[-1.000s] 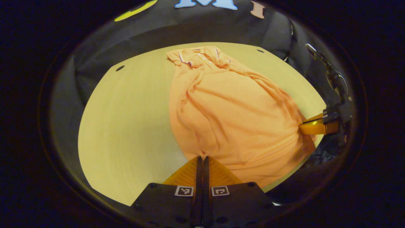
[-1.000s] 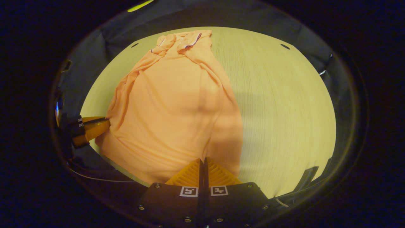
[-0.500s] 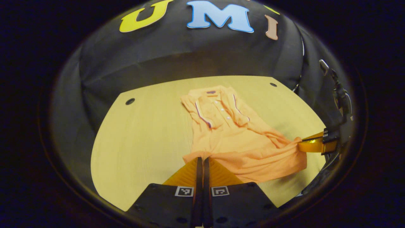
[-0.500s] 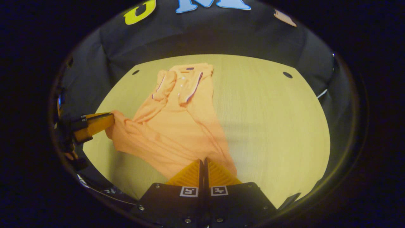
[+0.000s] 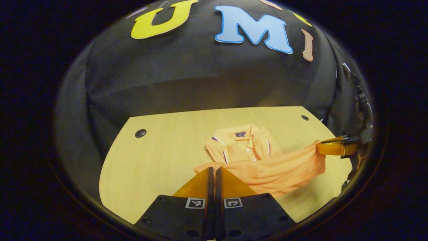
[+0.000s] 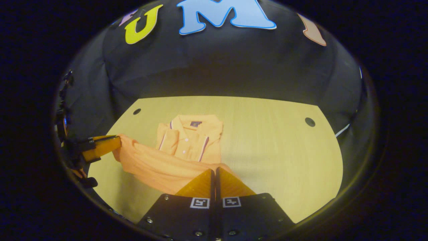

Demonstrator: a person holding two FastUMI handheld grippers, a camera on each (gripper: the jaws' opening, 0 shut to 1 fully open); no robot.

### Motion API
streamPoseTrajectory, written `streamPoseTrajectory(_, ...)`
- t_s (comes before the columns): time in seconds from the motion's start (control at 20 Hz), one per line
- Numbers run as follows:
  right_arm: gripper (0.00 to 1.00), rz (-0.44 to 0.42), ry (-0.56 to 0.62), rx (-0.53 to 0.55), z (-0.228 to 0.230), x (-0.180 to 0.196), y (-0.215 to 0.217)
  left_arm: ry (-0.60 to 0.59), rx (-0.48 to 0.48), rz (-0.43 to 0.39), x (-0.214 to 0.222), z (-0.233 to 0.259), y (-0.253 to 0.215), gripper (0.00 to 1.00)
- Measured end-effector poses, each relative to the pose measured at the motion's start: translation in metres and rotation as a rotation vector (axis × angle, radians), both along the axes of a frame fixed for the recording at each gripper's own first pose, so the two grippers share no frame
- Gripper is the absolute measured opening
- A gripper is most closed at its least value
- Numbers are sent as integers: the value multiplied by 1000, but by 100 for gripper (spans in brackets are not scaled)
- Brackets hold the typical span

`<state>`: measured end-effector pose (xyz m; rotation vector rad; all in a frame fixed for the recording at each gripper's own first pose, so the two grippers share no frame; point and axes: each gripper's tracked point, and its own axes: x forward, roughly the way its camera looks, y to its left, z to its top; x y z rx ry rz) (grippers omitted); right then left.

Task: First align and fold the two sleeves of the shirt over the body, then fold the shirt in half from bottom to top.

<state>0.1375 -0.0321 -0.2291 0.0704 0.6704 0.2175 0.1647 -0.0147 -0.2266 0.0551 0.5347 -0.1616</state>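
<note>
An orange polo shirt (image 5: 247, 149) lies on the pale wooden table (image 5: 160, 157), collar toward the far edge. Its bottom hem (image 5: 277, 170) is lifted off the table and stretched between both grippers, over the lower body. My left gripper (image 5: 212, 169) is shut on one hem corner. My right gripper (image 6: 214, 170) is shut on the other corner; it also appears at the right of the left gripper view (image 5: 322, 147). In the right gripper view the shirt (image 6: 190, 140) shows its collar and placket, and the left gripper (image 6: 113, 142) pinches the hem at the left.
The black cloth wall (image 5: 200, 83) rises close behind the table's far edge. Round holes sit near the table's far corners (image 5: 140, 133) (image 6: 309, 122). Bare wood lies left of the shirt in the left gripper view and right of it in the right gripper view (image 6: 277, 150).
Both grippers have carried the hem up and toward the collar. The shirt's body, spread long a second ago, is now mostly covered by the raised hem.
</note>
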Motion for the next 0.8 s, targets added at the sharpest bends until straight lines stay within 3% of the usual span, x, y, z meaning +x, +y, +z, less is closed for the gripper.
streamPoseTrajectory(0.45,0,-60,-104,30,30,127,-9,-58,-3,-12,122,13,-7,6)
streamPoseTrajectory(0.8,0,-103,-134,61,13,202,-12,-73,3,-4,198,-9,-5,6)
